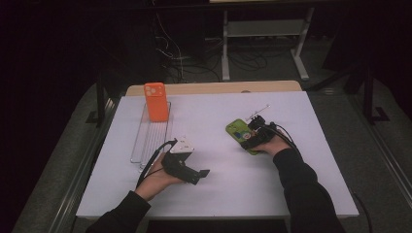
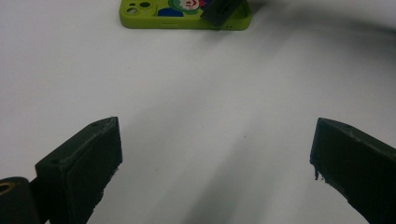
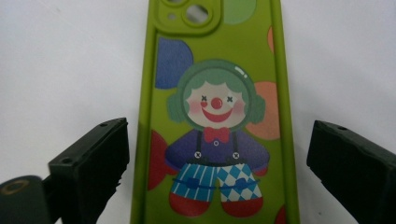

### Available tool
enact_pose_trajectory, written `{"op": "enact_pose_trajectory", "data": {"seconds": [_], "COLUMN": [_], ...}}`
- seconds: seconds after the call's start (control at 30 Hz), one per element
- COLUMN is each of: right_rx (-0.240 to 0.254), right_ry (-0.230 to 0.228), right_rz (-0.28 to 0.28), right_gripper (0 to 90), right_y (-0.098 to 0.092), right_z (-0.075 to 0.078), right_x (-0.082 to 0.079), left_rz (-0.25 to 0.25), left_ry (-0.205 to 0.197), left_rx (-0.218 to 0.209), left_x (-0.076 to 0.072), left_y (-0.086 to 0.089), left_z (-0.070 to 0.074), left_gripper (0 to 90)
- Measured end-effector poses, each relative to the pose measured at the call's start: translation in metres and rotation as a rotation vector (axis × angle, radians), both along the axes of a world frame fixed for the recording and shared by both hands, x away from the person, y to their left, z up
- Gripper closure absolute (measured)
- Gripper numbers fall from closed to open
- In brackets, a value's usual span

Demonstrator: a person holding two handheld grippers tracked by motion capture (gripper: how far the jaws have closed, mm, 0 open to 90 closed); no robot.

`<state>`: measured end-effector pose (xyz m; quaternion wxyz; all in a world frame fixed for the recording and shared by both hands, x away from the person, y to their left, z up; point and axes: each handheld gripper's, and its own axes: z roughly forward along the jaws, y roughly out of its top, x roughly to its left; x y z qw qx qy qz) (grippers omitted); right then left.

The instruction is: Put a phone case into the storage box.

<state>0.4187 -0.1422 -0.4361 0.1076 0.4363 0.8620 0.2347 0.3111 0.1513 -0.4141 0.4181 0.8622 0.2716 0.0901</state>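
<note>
The right gripper [image 3: 217,163] straddled the lime-green clown-print phone case [image 3: 217,116], jaws wide and gripping nothing; closing off-centre could skid it.

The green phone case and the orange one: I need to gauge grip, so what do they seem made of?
Green phone case: probably soft silicone or rubbery plastic, matte, with rounded edges and a printed clown. Orange phone case: looks similar, matte, but too far off to tell.

- A green phone case [image 3: 215,116] is printed with a clown in a red bow tie and blue checked pants.
- An orange phone case [image 1: 156,101] is seen.
- The counter [image 1: 218,184] is covered in white.
</note>
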Motion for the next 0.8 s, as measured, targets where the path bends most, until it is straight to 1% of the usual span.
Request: {"op": "enact_pose_trajectory", "data": {"seconds": [0.03, 0.1, 0.17, 0.2, 0.33, 0.43, 0.57, 0.67, 0.7, 0.73, 0.8], "right_rx": [-0.002, -0.013, -0.015, -0.01, -0.009, -0.001, -0.004, -0.004, -0.005, -0.004, -0.003], "right_ry": [0.009, 0.009, 0.018, 0.024, 0.027, 0.031, 0.034, 0.031, 0.031, 0.03, 0.028], "right_rz": [0.003, 0.007, 0.005, -0.001, 0.006, -0.006, -0.007, -0.01, -0.01, -0.009, -0.006], "right_gripper": [7.6, 11.1, 13.4, 13.5, 13.6, 14.2, 14.5, 14.8, 14.9, 15.0, 15.0], "right_y": [0.0003, 0.0005, 0.0012, 0.001, 0.0002, 0.0001, 0.0004, 0.0004, 0.0004, 0.0003, -0.0003], "right_z": [-0.0004, -0.0018, -0.0024, -0.0025, -0.0031, -0.0032, -0.0029, -0.0029, -0.0029, -0.0028, -0.0026], "right_x": [-0.0003, -0.0005, -0.0008, -0.0006, 0.0, 0.0001, 0.0001, -0.0002, -0.0002, -0.0003, -0.0004], "left_rz": [-0.001, 0.001, 0.002, 0.003, 0.002, 0.001, -0.001, -0.001, -0.005, 0.0, -0.003], "left_ry": [0.002, 0.003, 0.003, 0.003, 0.003, 0.002, 0.003, 0.005, 0.003, 0.006, 0.006], "left_rx": [0.002, 0.002, 0.002, 0.001, 0.002, 0.004, 0.006, 0.006, 0.013, 0.003, 0.005], "left_x": [-0.0002, -0.0004, -0.0004, -0.0004, -0.0005, -0.0004, -0.0004, -0.0006, -0.0004, -0.0007, -0.0006], "left_y": [-0.0001, -0.0004, -0.0005, -0.0006, -0.0007, -0.0006, -0.0007, -0.0008, -0.0004, -0.0009, -0.0005], "left_z": [0.0, -0.0001, -0.0002, -0.0002, -0.0003, -0.0003, -0.0004, -0.0005, -0.0002, -0.0005, -0.0001], "left_gripper": [1.7, 1.7, 1.7, 1.7, 1.7, 1.7, 1.7, 1.7, 1.7, 1.7, 1.7]}}
